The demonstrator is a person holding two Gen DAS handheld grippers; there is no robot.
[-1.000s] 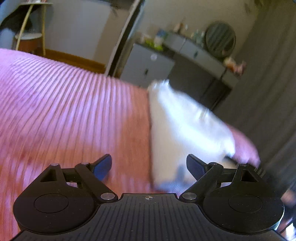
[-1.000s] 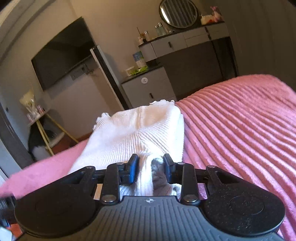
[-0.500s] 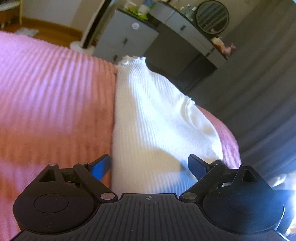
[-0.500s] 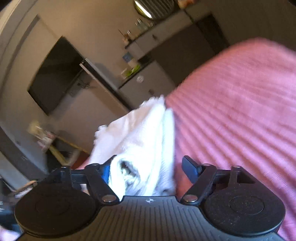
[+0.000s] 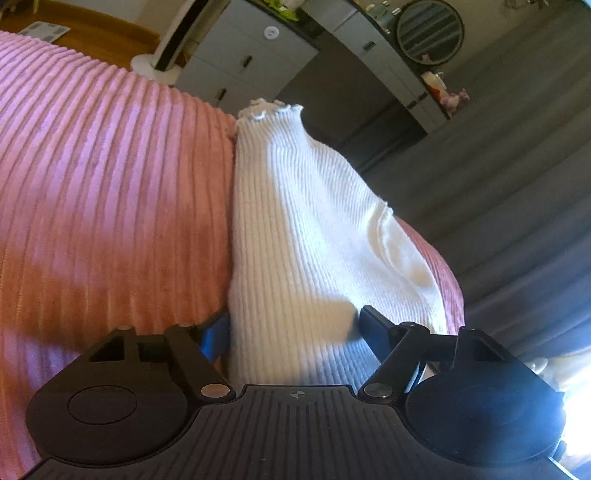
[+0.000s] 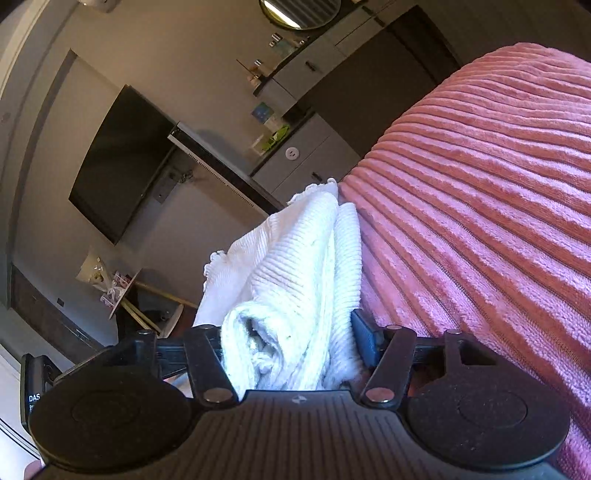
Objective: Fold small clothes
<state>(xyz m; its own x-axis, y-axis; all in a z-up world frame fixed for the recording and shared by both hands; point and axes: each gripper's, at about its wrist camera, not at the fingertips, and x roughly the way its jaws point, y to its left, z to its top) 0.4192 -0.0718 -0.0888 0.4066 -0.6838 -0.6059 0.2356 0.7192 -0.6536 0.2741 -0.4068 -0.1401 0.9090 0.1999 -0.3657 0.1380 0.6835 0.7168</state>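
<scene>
A white ribbed knit garment [image 5: 295,221] with a frilled hem lies folded on the pink ribbed bedspread [image 5: 110,184]. My left gripper [image 5: 293,328] is open, its jaws standing wide on either side of the garment's near end. In the right wrist view the same garment [image 6: 295,280] shows bunched in layers, with its near end between the jaws of my right gripper [image 6: 290,343], which is open. The bedspread [image 6: 480,221] fills the right of that view.
Grey drawers and a dresser with a round mirror [image 5: 430,31] stand past the bed's far edge. A grey curtain [image 5: 517,184] hangs at the right. A wall TV [image 6: 118,162] and a small side table [image 6: 118,291] are at the left in the right wrist view.
My right gripper has opened from shut on the garment and tilted. My left gripper moved right and forward, so the garment now lies between its open jaws.
</scene>
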